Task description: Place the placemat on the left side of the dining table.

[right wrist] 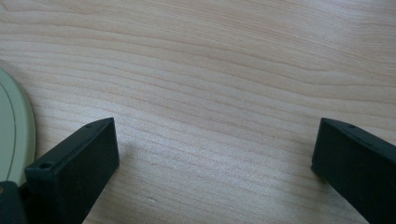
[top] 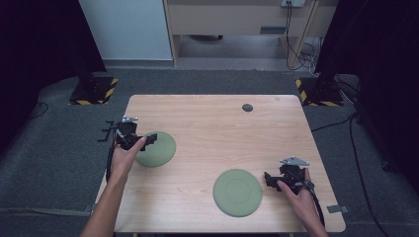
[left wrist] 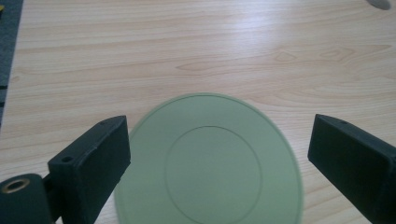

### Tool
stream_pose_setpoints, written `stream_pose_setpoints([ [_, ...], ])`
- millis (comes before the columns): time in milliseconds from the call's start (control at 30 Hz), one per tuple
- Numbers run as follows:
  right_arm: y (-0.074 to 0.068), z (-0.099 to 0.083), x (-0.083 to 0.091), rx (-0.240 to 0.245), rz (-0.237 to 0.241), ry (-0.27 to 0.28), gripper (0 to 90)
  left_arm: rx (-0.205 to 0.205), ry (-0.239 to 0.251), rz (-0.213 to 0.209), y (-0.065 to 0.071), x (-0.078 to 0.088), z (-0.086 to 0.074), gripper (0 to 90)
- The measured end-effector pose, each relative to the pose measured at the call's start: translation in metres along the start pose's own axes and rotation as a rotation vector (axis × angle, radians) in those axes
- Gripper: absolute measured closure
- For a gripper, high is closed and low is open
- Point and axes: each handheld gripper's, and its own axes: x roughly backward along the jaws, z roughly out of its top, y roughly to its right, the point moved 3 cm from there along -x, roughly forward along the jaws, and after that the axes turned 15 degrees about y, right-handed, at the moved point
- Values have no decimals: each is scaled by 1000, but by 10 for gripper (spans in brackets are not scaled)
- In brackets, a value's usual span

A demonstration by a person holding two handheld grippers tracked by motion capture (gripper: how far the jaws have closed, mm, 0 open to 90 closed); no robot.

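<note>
Lying below open left hand-held gripper point(left wrist: 219, 154), green plate point(left wrist: 210, 163), untouched

A light wooden table point(top: 207, 123) carried the things. Two round green plates lay flat on it, well apart. One green plate point(top: 160, 148) sat near the left edge, about midway between the far and near edges. The other green plate point(top: 237, 192) lay closer to the near edge, right of the middle. A small dark round disc point(top: 247, 107) sat close to the far edge, right of its middle. The rest of the top showed bare wood grain.
</note>
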Motion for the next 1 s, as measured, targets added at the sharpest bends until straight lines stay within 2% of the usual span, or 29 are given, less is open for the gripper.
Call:
stream_pose_setpoints([
  [267,0,0,0,0,0,0,9,-41,-8,-59,33,6,0,51],
  [633,0,0,0,0,0,0,9,-93,-23,-95,56,6,-9,49],
  [1000,0,0,0,1,0,0,10,-91,-20,-126,70,8,-19,47],
])
